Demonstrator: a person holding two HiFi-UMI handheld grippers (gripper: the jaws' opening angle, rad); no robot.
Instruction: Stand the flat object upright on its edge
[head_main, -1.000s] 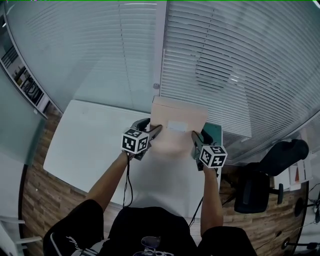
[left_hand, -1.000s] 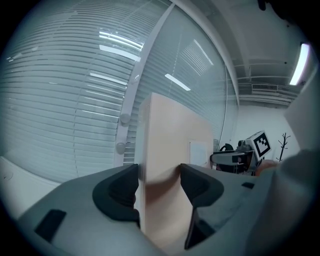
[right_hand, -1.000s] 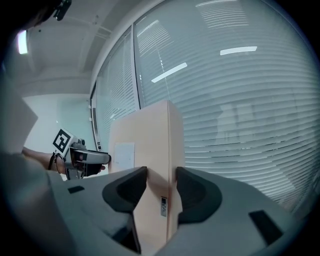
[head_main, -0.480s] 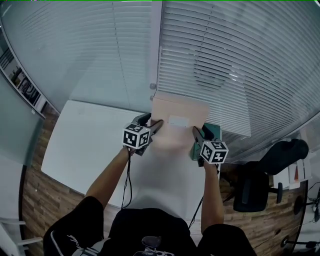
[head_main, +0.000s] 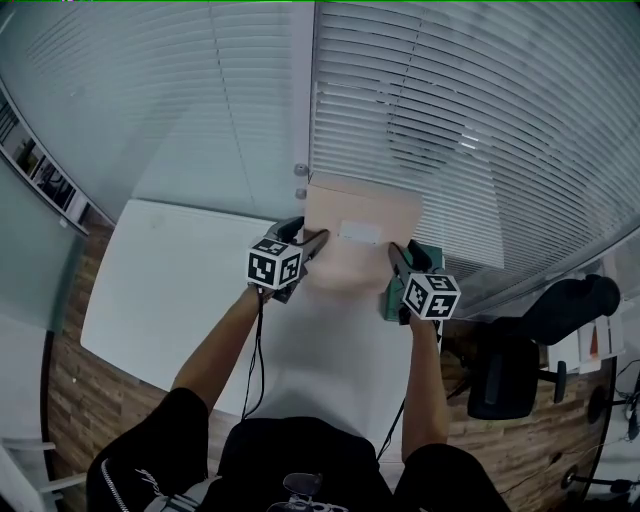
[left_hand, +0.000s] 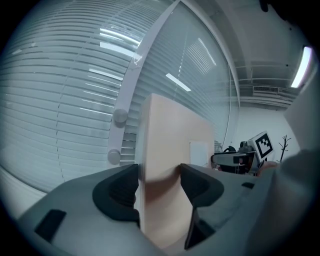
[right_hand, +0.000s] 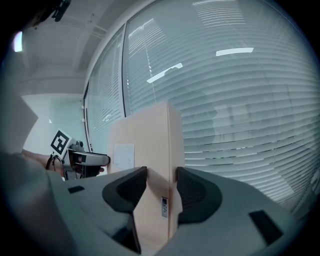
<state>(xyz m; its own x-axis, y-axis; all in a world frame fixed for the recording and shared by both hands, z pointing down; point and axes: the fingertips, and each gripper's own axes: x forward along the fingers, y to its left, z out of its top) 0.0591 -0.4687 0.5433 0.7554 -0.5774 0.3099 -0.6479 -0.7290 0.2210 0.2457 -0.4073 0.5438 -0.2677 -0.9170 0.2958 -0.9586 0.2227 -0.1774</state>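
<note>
As seen from above, found flat box (head_main: 360, 235) upright at far side of table (head_main: 170, 290), near window blinds (head_main: 470, 120). Found left gripper (left_hand: 159, 182) clamped on its left edge, right gripper (right_hand: 161, 187) clamped on its right edge. Judged raising done. Cannot tell whether bottom edge rests on table. Left to do: seat it, release both, check for tipping.

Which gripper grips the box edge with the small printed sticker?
The right gripper: the sticker sits between its fingers on the box; the left gripper holds a bare edge.
</note>
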